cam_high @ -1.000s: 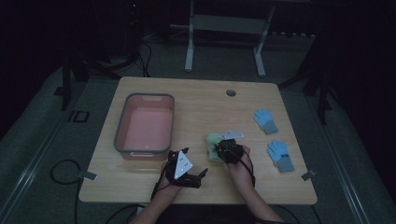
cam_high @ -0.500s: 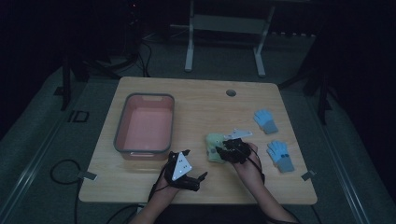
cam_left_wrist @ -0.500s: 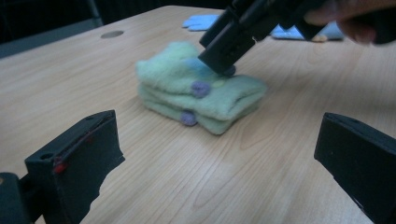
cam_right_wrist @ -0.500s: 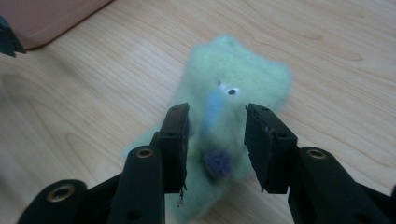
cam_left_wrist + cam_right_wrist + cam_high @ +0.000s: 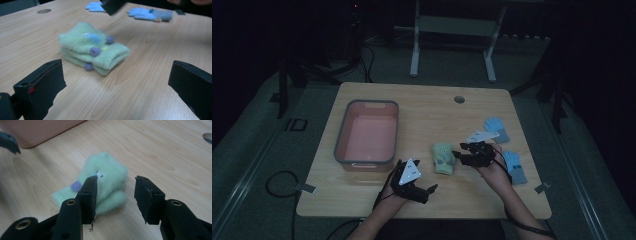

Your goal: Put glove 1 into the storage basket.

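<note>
A folded pair of fuzzy green gloves (image 5: 443, 158) (image 5: 93, 51) (image 5: 107, 175) with purple dots lies on the wooden table, mid-front. My right gripper (image 5: 458, 156) (image 5: 115, 192) hovers just right of it. Its jaws have just been opening and hold nothing; the gloves lie beyond the tips. My left gripper (image 5: 428, 192) (image 5: 117, 75) rests near the front edge. It is wide open and points at the gloves from a short way off. One right jaw (image 5: 113, 5) shows behind the gloves in the left gripper view.
A pink bin (image 5: 341, 135) (image 5: 37, 130) with a grey rim stands at the left. Two blue gloves (image 5: 497, 128) (image 5: 514, 167) (image 5: 150, 13) lie at the right side. A round cable hole (image 5: 459, 99) sits near the far edge.
My right gripper was shut over the green gloves. It has opened and drawn back to the right and upward, leaving them on the table. The left gripper has stayed put.
</note>
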Demonstrator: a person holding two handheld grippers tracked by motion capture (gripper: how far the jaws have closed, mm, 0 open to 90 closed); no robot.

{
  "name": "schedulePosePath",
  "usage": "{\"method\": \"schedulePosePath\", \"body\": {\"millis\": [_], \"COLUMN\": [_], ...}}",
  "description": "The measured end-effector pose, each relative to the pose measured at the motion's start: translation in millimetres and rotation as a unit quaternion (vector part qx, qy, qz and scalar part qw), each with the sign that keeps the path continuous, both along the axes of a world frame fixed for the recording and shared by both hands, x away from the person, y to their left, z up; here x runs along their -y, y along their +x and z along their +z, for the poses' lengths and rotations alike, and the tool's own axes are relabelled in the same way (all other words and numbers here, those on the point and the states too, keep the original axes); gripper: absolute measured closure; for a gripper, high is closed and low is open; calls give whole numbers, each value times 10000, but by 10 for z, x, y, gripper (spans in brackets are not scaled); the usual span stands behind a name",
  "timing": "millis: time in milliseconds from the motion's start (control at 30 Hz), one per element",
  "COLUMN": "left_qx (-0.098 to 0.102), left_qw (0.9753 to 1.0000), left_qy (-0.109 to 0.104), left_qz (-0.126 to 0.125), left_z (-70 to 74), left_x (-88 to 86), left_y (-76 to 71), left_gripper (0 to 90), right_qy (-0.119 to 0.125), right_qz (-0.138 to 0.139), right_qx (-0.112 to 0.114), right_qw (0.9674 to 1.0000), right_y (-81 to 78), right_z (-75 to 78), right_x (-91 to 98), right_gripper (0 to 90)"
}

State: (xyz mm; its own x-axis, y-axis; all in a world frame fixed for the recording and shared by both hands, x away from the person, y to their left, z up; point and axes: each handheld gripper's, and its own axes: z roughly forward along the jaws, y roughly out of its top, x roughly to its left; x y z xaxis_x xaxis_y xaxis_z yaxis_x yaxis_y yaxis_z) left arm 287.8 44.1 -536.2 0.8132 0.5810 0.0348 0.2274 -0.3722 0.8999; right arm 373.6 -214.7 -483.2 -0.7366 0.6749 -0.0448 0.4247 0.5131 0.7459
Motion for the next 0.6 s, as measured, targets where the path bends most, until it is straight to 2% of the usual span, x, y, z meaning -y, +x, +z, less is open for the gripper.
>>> {"method": "schedulePosePath", "body": {"millis": [67,133,233,267,300,400,500,600], "left_qx": [20,33,100,100,281,431,481,513], "left_qw": [10000,9991,9982,9982,9969,9953,9930,9904], "left_qy": [34,267,426,426,500,533,673,807], "left_qz": [-70,-324,-411,-411,-546,-680,-838,-996], "left_z": [-2,-23,-30,-30,-20,-4,14,22], "left_x": [17,113,165,165,219,262,303,358], "left_y": [20,122,162,162,208,280,335,374], "left_gripper": [1,1,2,33,63,141,148,184], "right_qy": [2,96,173,183,224,262,352,319], "right_qz": [-23,80,79,112,147,134,118,94], "right_qx": [16,-21,-59,-88,-88,-92,-170,-189], "right_qw": [10000,9999,9998,9997,9996,9995,9992,9993], "right_y": [29,137,192,220,274,344,414,462], "right_z": [15,67,83,90,98,98,77,52], "right_x": [7,29,35,36,37,34,25,-13], "right_gripper": [532,530,529,529,528,522,520,510]}}
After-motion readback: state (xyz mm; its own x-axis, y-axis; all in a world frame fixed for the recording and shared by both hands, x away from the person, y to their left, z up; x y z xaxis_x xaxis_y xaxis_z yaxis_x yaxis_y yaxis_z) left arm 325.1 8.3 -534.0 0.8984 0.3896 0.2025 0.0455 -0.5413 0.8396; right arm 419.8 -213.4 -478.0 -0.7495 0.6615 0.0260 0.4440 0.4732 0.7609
